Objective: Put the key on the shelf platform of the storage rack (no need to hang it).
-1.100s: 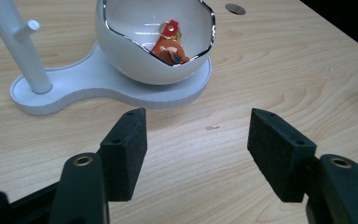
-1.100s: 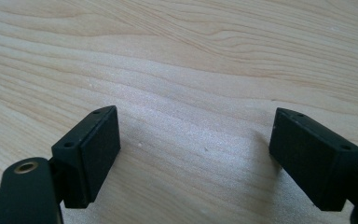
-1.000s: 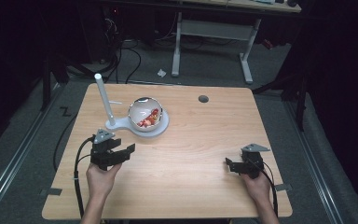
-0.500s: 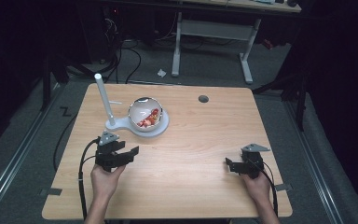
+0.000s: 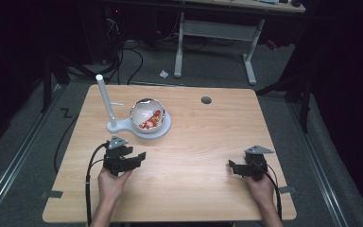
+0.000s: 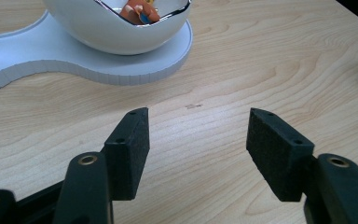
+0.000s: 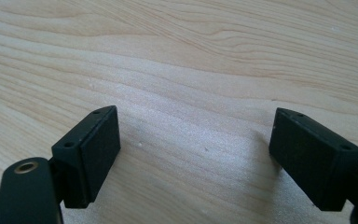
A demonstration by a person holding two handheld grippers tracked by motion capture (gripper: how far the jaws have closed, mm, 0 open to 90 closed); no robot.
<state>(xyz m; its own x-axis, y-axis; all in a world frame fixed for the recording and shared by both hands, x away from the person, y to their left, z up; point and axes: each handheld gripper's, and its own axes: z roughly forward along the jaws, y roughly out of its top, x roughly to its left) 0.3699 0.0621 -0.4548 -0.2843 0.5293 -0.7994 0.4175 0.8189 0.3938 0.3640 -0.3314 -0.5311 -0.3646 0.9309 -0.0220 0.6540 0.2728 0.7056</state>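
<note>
At the left, a person's hand holds the left gripper [image 5: 141,156] low over the wooden counter [image 5: 194,142], near its front-left part. Its jaws stand moderately apart with nothing between them, only bare wood; they have just been closing a little. A black cable [image 5: 90,179] trails from it back toward the person.

Just ahead of that gripper, and slightly to its left, sits a white base plate [image 5: 163,128] lying flat on the counter. On the plate rests a white bowl [image 5: 144,113] with a shiny rim, and inside it lie some red and orange pieces [image 5: 152,120]; what they are I cannot tell. In the left gripper view the bowl [image 6: 116,28] stands straight beyond the jaws, well apart from the pads, with the plate's rounded edge [image 6: 121,74] the nearest part. At the far left end of the plate a slim white post [image 5: 105,99] rises upright, beside the bowl and apart from it.

Farther back, past the middle of the counter, there is a small round cable hole [image 5: 206,100].

At the right, the other hand holds the right gripper [image 5: 230,166] low over the front-right part of the counter, well apart from the bowl. Its jaws stand wide, wider than the left ones, and between them shows only plain wood grain [image 7: 191,140].
</note>
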